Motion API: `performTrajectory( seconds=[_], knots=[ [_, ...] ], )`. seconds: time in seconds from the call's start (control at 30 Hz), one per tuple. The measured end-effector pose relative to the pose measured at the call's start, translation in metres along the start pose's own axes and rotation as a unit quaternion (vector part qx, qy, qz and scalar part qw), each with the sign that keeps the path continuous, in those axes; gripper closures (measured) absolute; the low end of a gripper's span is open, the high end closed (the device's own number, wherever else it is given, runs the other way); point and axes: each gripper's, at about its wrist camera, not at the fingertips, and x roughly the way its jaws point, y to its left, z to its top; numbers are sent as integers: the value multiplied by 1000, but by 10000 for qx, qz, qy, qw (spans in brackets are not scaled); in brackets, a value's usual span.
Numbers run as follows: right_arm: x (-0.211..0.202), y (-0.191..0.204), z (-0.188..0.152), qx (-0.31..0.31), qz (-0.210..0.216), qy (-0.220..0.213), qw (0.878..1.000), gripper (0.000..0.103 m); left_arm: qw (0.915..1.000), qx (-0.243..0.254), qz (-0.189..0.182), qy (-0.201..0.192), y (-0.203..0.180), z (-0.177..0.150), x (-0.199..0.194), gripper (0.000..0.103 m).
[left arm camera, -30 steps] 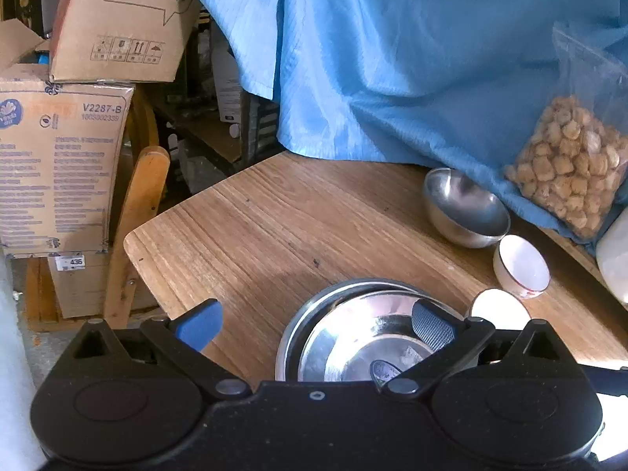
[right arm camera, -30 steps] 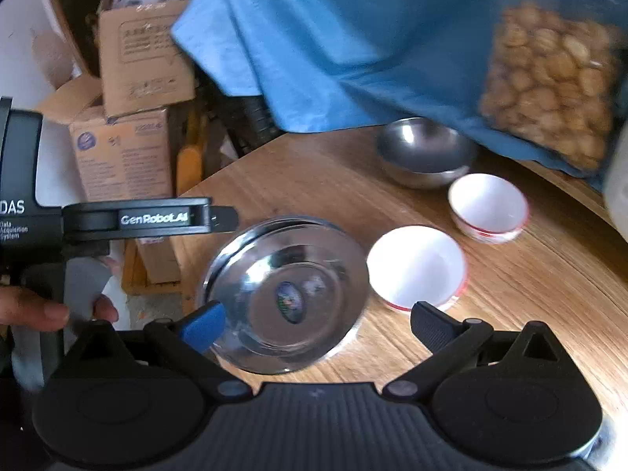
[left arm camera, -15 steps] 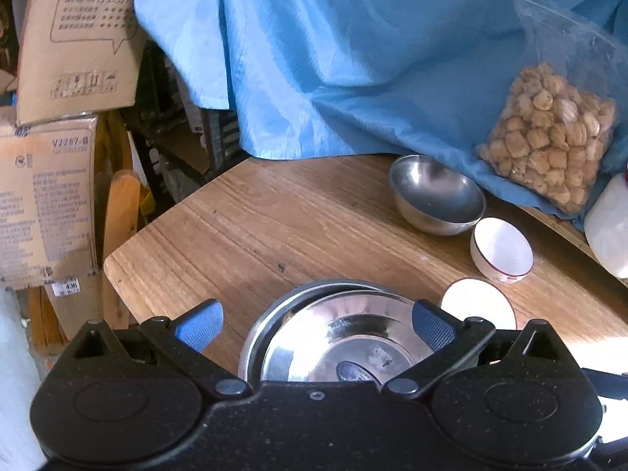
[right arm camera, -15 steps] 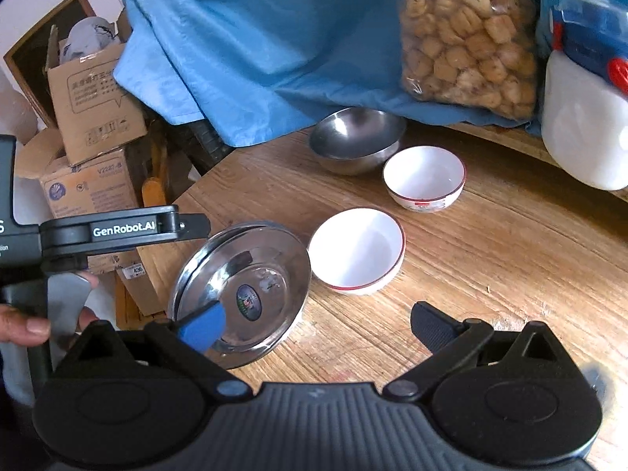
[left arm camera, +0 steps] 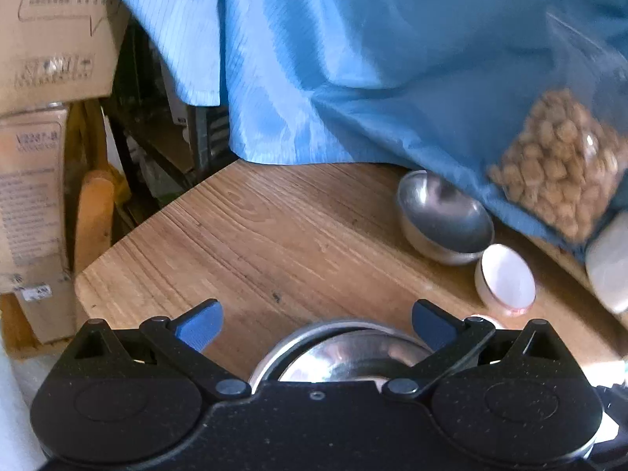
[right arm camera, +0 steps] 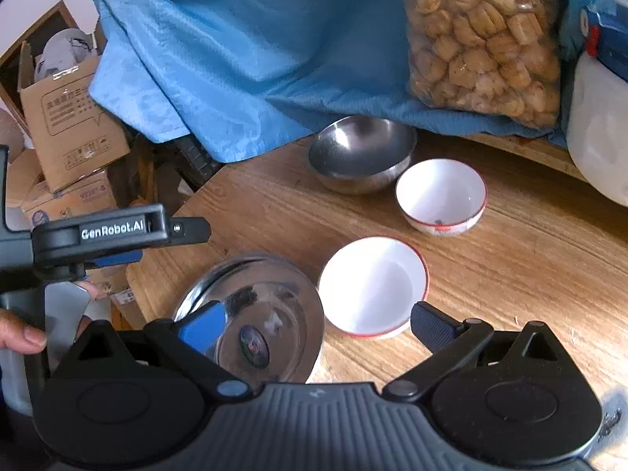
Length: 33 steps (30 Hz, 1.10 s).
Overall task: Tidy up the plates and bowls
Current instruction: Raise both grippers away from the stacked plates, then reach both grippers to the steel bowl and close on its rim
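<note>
Both your grippers are empty, jaws spread wide. Left gripper (left arm camera: pixel 316 324) hangs above the near rim of the steel plates (right arm camera: pixel 255 314), which sit stacked, one inside the other, at the table (right arm camera: pixel 530 267) corner nearest you. Right gripper (right arm camera: pixel 314 324) hovers over the gap between those plates and the nearer white bowl (right arm camera: pixel 373 284), just beside them.

Farther back: second white bowl (right arm camera: pixel 441 194), red-rimmed like the first, touching or nearly touching the steel bowl (right arm camera: pixel 361 153) by the blue cloth (right arm camera: pixel 235 39). Bag of snacks (right arm camera: pixel 482 35) and white jug (right arm camera: pixel 596 129) stand behind, out of the way.

Judgement: plates look done; the bowls are the step in hand. The nearer white bowl seems your likeliest pick. Next move calls for dropping one right finger inside its rim, one outside, closing firmly, then lifting it clear to nest in its twin. Glazed wall may slip, so grip low.
</note>
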Motion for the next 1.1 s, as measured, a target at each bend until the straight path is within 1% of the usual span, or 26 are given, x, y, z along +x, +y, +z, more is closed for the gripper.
performTrajectory(
  seconds=[0.03,0.1,0.23,0.33,0.4,0.57,0.67,0.77,0.87,0.9,1.0,1.1],
  knots=[
    [1,2,2,0,-45,-19,10000,0,10000,-22,3,-6,2,4,4,1],
    [3,4,6,39,-144,-50,9999,0,9999,101,49,36,1,14,12,1],
    [6,8,15,42,-288,-281,9992,0,9973,713,-19,-148,-8,40,24,1],
    [12,5,29,159,-328,-289,9989,0,9953,902,-270,-236,-14,60,39,1],
    [18,3,42,183,-419,-301,9985,0,9946,905,-487,-170,-19,73,53,1],
    [34,-3,70,256,-812,-388,9956,1,9901,999,-985,-40,-30,92,89,1],
    [46,-6,78,245,-1062,-331,9935,1,9864,1156,-1168,67,-35,97,108,1],
    [56,-6,85,211,-1238,-254,9918,2,9847,1281,-1161,232,-39,101,125,1],
    [66,-7,94,199,-1462,-175,9889,6,9835,1466,-924,519,-42,104,140,1],
    [69,-7,97,214,-1503,-166,9883,7,9830,1498,-898,573,-43,105,143,1],
    [78,-9,102,278,-1611,-155,9864,10,9802,1618,-951,631,-44,106,149,1],
    [84,-13,104,389,-1614,-110,9861,13,9780,1741,-932,676,-46,107,155,1]
  ],
)
